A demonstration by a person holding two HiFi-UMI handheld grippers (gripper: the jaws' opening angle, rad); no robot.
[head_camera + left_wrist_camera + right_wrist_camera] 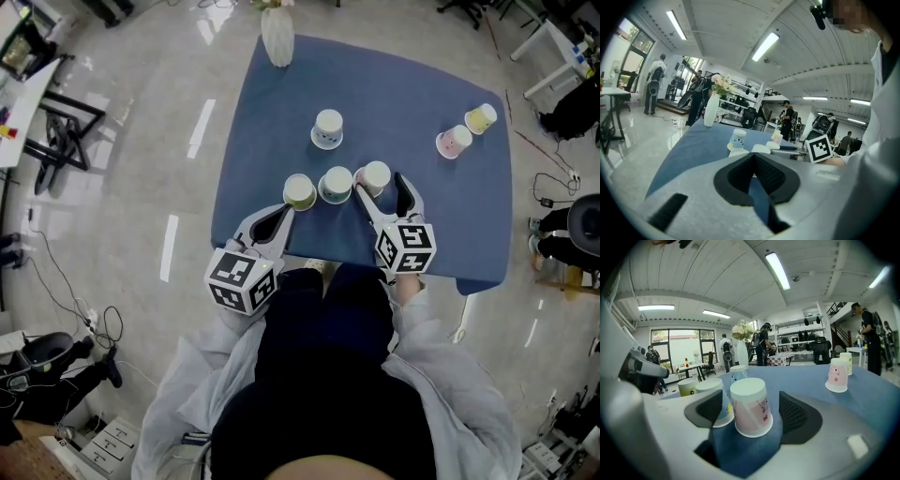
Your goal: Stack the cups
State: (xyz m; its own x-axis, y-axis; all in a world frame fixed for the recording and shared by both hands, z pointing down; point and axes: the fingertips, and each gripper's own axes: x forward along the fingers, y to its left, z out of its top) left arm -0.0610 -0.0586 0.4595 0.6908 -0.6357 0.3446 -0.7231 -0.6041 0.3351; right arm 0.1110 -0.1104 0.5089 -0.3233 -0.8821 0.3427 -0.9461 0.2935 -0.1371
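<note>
The left gripper (753,157) was pinched shut and empty, just short of the green cup (299,191). The right gripper (751,399) stood wide around the pink cup (750,411) — pads clear of it, cup upside down on the blue bench (422,216) — with the lone cup (328,128) beyond.

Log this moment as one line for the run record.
right gripper: open, straddling pink-printed cup, no contact | left gripper: shut, empty | cup pose: upside down on blue table

Bright, even lighting — fisheye warp, dark vignetted corners
</note>
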